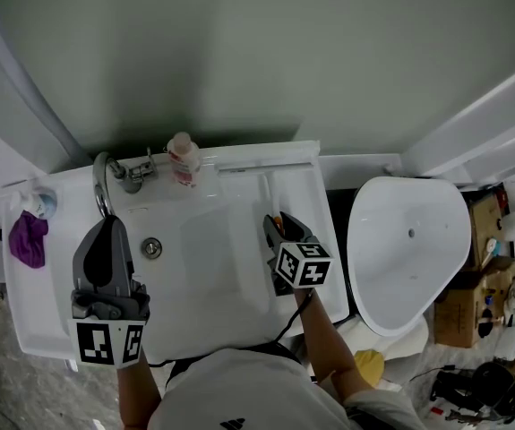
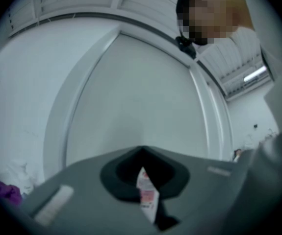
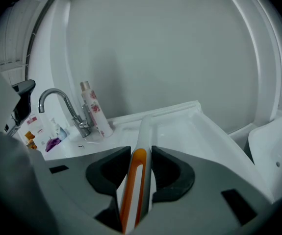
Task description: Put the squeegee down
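Observation:
The squeegee (image 3: 137, 177) has a white body with an orange strip along its handle. My right gripper (image 3: 141, 153) is shut on that handle, and the white front end (image 3: 144, 126) reaches out over the white sink's (image 3: 190, 126) right rim. In the head view the right gripper (image 1: 279, 231) is at the basin's right edge, with the squeegee (image 1: 267, 191) pointing toward the back wall. My left gripper (image 1: 109, 227) hangs over the sink's left side near the drain, jaws together and holding nothing. In the left gripper view (image 2: 143, 180) only a sliver of a pink-labelled bottle shows past the jaws.
A chrome faucet (image 1: 105, 182) and a pink-labelled bottle (image 1: 184, 159) stand at the sink's (image 1: 212, 267) back left. A purple cloth (image 1: 28, 238) lies on the left ledge. A white toilet (image 1: 409, 249) is to the right, with cardboard boxes (image 1: 472, 303) beyond it.

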